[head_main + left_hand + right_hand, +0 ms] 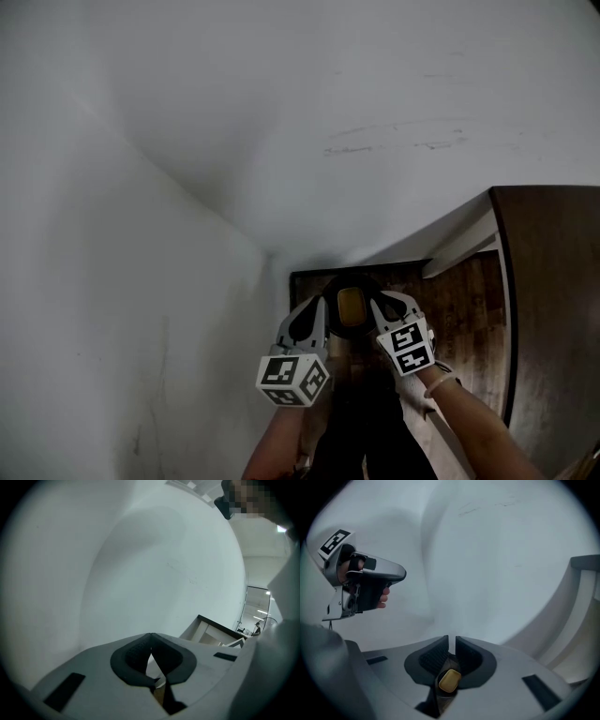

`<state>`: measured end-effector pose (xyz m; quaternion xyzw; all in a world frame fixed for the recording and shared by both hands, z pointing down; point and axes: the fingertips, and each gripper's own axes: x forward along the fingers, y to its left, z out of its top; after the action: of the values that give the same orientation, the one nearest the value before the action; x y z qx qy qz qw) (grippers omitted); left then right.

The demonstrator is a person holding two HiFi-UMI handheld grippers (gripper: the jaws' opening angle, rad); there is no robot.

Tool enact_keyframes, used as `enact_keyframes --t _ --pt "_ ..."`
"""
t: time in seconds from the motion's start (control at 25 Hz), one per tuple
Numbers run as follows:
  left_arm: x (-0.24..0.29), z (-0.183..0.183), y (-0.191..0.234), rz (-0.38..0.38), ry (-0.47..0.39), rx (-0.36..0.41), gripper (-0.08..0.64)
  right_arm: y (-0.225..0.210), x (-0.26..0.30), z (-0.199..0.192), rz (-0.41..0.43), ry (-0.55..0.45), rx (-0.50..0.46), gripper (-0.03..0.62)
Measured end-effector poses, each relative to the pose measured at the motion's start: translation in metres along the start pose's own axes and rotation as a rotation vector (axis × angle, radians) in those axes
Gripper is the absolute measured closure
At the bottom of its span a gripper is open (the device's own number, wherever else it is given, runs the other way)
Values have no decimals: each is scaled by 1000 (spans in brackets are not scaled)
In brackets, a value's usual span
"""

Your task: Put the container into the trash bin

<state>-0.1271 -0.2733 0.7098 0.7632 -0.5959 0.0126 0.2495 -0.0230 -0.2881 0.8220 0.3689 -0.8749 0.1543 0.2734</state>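
The container (350, 305) is a small dark thing with a yellow cap (450, 680). It sits deep between the jaws of my right gripper (452, 641), which is shut on it with only a thin slit left at the tips. In the head view, the right gripper (377, 305) and left gripper (322, 307) are side by side, raised toward a white wall corner. My left gripper (151, 635) is shut, tips touching, with nothing in it. In the right gripper view, the left gripper (363, 584) is at the upper left. No trash bin is in view.
White walls (281, 122) fill most of every view and meet in a corner close ahead. A dark wood floor (459, 300) and a brown wood panel (548, 309) lie at the right. A white ledge (464, 246) runs along the wall foot.
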Motion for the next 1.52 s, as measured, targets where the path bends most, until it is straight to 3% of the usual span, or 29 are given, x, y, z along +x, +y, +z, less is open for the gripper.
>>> enact_keyframes --t 0.84,1.52 --pt "-67 55 -63 -59 37 67 540 23 -114 83 -36 -125 61 557" --pt "-99 134 -101 -80 -31 95 540 38 -181 154 -71 -212 38 566"
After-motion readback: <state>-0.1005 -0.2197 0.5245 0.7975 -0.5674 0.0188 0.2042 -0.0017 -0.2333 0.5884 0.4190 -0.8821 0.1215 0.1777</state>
